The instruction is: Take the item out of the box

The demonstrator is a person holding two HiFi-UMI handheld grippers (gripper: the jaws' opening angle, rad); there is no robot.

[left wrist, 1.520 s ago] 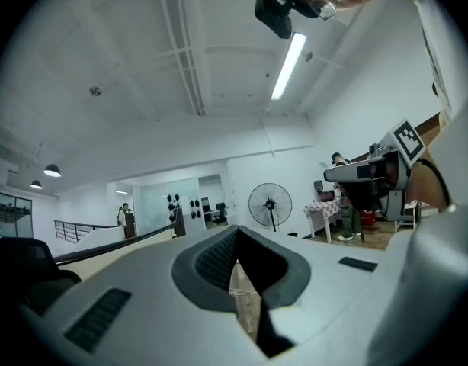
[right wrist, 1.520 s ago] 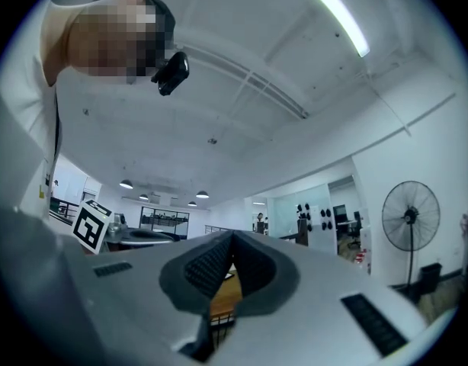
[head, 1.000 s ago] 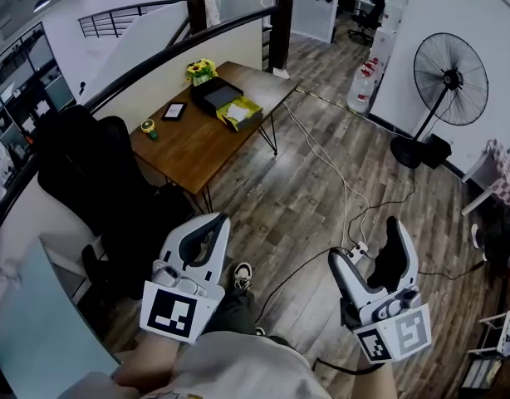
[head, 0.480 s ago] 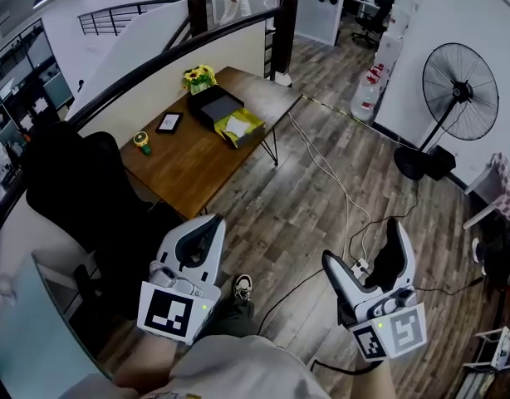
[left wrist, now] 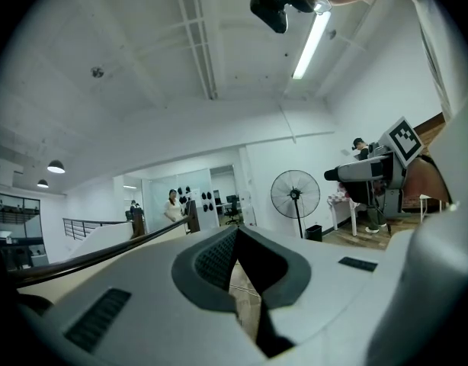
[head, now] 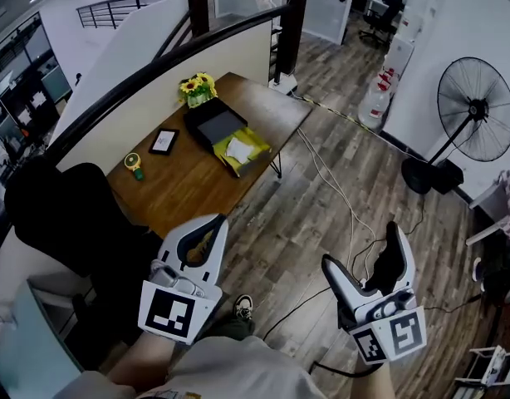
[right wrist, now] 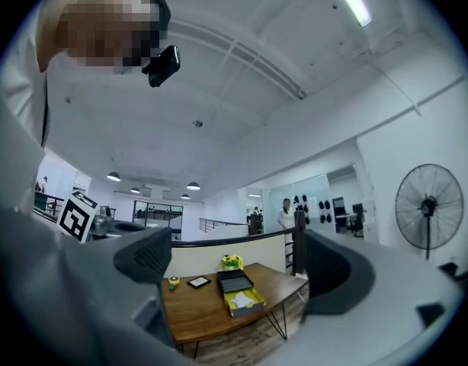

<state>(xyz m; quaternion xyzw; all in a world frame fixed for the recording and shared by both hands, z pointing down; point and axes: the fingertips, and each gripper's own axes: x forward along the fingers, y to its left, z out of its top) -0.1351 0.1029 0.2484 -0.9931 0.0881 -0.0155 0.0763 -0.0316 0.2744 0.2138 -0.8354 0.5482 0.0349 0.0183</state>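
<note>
Far ahead on a wooden table [head: 197, 185] lies an open yellow box [head: 248, 153] with a white item [head: 237, 149] inside. Its black lid [head: 213, 124] lies beside it. Both grippers hang over the floor, well short of the table. My left gripper [head: 208, 228] is shut with nothing in it; in the left gripper view its pads [left wrist: 219, 261] meet at the tip. My right gripper [head: 367, 252] stands wide open and empty. Between its jaws the right gripper view frames the table [right wrist: 203, 315] and the yellow box [right wrist: 245, 301].
On the table also stand yellow flowers [head: 196, 86], a small dark frame [head: 164, 141] and a little yellow-green object [head: 134, 165]. A black office chair [head: 68, 214] is at its near left. Cables [head: 342, 198] cross the wooden floor, and a standing fan [head: 478, 106] is at right.
The view has shifted so the table sits lower and closer in the head view. The right jaws have spread a little wider. Both grippers stay low in front of me.
</note>
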